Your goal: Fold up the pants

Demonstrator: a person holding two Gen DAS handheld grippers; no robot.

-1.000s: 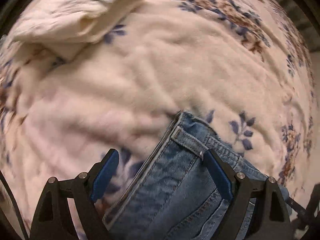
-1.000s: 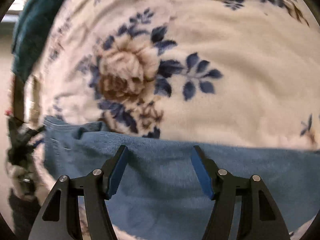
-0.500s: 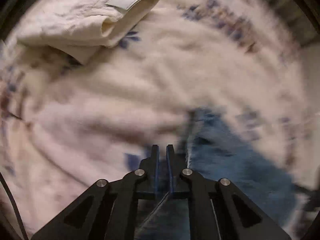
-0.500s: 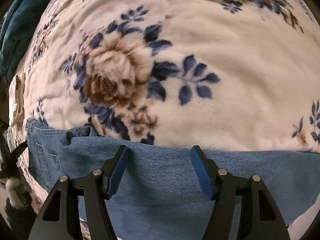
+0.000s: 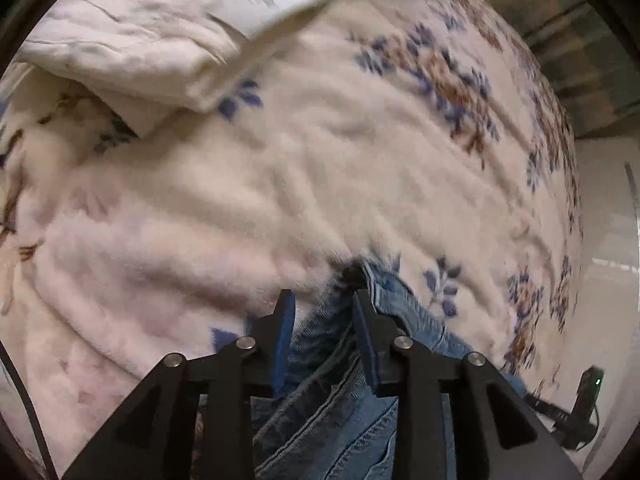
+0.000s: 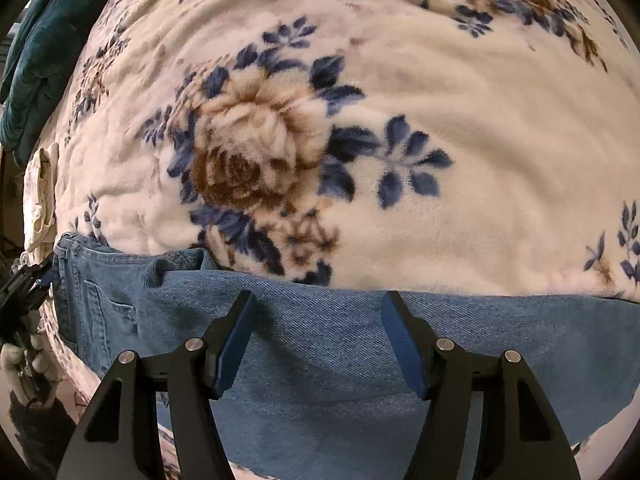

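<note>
Gripping bunched waistband of the jeans (image 5: 340, 360) in my left gripper (image 5: 325, 300), jaws just eased a little wider, denim between them | my right gripper (image 6: 320, 304) spread apart above the flat leg, clamping nothing | jeans lie on the floral blanket (image 6: 460, 100)

Faded blue denim pants (image 6: 320, 352) on cream, blue-and-brown floral blanket (image 6: 460, 92).
</note>
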